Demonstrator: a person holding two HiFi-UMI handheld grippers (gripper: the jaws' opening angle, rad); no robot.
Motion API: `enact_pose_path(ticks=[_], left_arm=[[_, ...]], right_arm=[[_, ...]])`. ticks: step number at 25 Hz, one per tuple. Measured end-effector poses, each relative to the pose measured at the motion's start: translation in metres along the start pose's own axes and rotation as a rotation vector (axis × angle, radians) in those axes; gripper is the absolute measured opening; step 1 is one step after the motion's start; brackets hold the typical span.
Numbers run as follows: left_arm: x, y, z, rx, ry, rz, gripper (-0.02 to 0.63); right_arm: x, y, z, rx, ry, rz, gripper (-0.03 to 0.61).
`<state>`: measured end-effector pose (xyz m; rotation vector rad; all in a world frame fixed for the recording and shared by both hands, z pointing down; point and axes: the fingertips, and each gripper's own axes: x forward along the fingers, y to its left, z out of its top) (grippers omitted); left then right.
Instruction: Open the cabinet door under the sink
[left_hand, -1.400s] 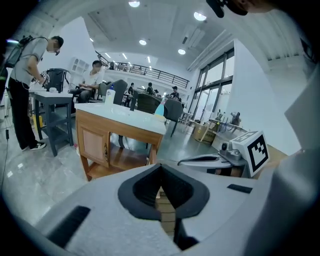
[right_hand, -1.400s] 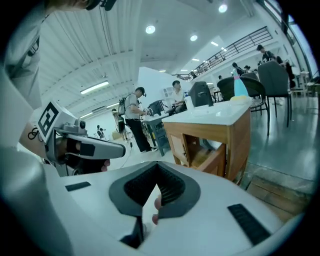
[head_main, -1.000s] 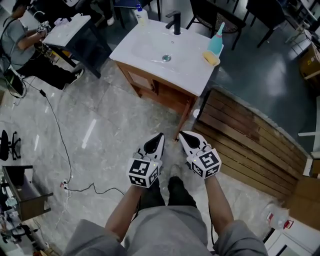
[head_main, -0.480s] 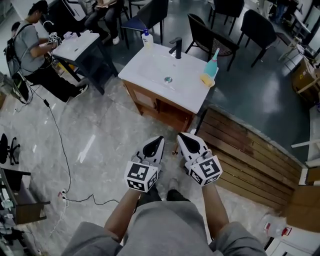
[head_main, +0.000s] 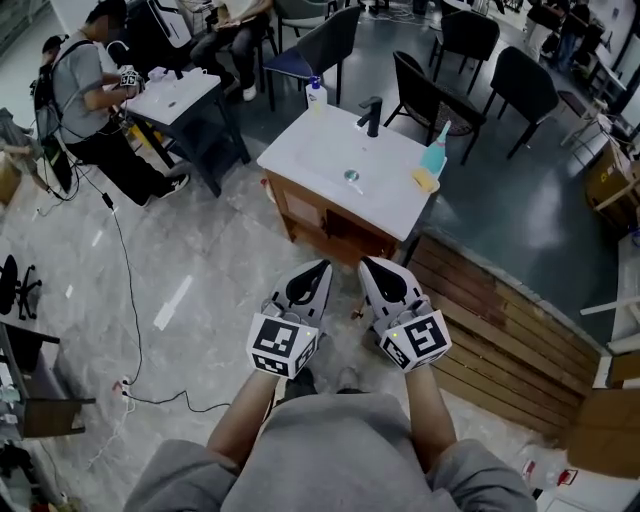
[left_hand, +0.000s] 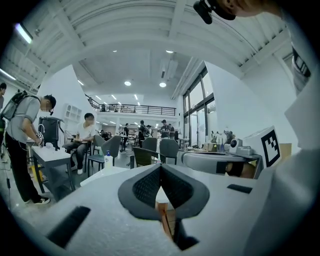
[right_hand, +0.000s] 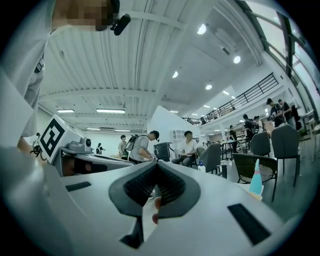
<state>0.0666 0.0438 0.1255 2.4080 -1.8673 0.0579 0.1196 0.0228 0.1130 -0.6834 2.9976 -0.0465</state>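
Observation:
A wooden vanity with a white sink top (head_main: 345, 160) stands ahead of me in the head view. Its brown cabinet front (head_main: 308, 213) faces me, and I cannot make out the door's handle. My left gripper (head_main: 318, 268) and right gripper (head_main: 366, 262) hang side by side in front of my body, short of the cabinet and apart from it. Both are shut with nothing between the jaws. In the left gripper view my left gripper (left_hand: 160, 166) shows a strip of the wooden cabinet (left_hand: 165, 220) through its gap. The right gripper (right_hand: 156, 165) points the same way.
On the sink top are a black faucet (head_main: 372, 112), a soap bottle (head_main: 316, 95), a teal bottle (head_main: 435, 155) and a yellow sponge (head_main: 425, 180). Wooden planks (head_main: 500, 310) lie on the floor to the right. People sit round a second table (head_main: 180, 95) at left, and a cable (head_main: 125, 290) crosses the floor.
The vanity now looks smaller and farther off, and more of the room shows behind it. Both grippers stay shut and side by side, slightly higher in the view.

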Motion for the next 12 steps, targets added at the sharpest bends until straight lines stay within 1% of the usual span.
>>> enact_pose_path(ticks=[6, 12], left_arm=[[-0.005, 0.008, 0.017, 0.005, -0.037, 0.008, 0.008], [0.000, 0.002, 0.028, 0.012, -0.070, 0.000, 0.008]], right_arm=[[0.006, 0.006, 0.019, -0.044, -0.020, 0.011, 0.008], [0.006, 0.002, 0.025, -0.061, -0.035, 0.012, 0.008]])
